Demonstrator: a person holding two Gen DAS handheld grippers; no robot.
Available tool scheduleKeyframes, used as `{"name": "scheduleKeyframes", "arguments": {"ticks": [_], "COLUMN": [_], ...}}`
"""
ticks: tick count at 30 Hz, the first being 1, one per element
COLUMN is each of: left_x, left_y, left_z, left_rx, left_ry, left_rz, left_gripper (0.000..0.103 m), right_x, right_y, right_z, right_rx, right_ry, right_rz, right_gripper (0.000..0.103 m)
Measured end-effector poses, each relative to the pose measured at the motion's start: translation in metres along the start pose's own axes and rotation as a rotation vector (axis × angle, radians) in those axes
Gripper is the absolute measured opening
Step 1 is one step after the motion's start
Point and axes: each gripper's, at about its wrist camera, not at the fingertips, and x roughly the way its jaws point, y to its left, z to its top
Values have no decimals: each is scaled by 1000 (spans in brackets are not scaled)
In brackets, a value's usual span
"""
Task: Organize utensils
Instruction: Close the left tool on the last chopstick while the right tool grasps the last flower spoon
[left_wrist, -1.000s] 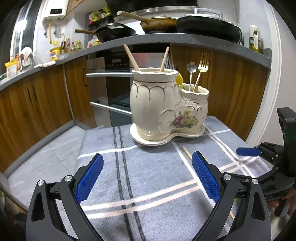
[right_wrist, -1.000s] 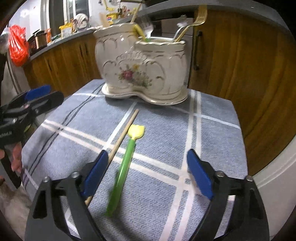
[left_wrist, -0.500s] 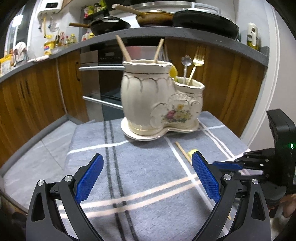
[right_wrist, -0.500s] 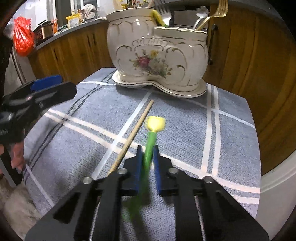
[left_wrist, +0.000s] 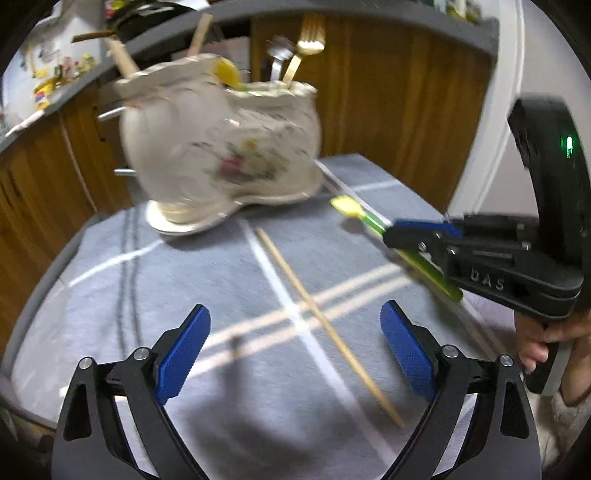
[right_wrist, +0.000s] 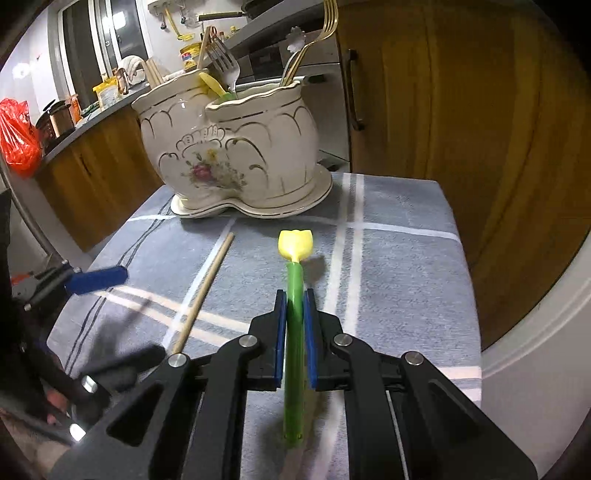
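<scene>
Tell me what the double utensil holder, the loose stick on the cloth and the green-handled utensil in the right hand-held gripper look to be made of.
Utensil holder: glazed ceramic by the look; glossy cream surface, gold trim, painted flowers.
Stick: probably wood or bamboo; matte, pale tan, plain.
Green-handled utensil: likely plastic; smooth, slightly translucent green handle, opaque yellow tulip-shaped head.
Cloth: woven fabric, grey with white stripes.

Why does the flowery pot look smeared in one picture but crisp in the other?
Left wrist view: motion blur smears the ceramic pot, though the chopstick on the cloth stays fairly clear. Right wrist view: sharp on the pot and the green spoon clamped in the right gripper; only the left gripper blurs. Both bend at the edges.
</scene>
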Motion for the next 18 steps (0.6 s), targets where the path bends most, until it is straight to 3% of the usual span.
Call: {"name": "scheduleKeyframes", "arguments": {"ticks": [3, 8, 10, 18], "left_x": [8, 18, 16, 2], "left_y": [-12, -10, -2, 22], "left_z": [-1, -3, -3, -10], "left_rx": [36, 37, 25, 51], "left_ry": [34, 88, 96, 143], "left_rz": [14, 22, 4, -40], "left_gripper": [75, 21, 11, 8], "right_x": [-4, -8, -9, -7], "right_y": [0, 1, 2, 14], "right_z": [-1, -3, -3, -5], "right_rx": [-11, -21, -24, -68], "right_ry": [-7, -12, -14, 18], "right_rz": [0, 13, 20, 41], "right_gripper": [9, 9, 9, 9]}}
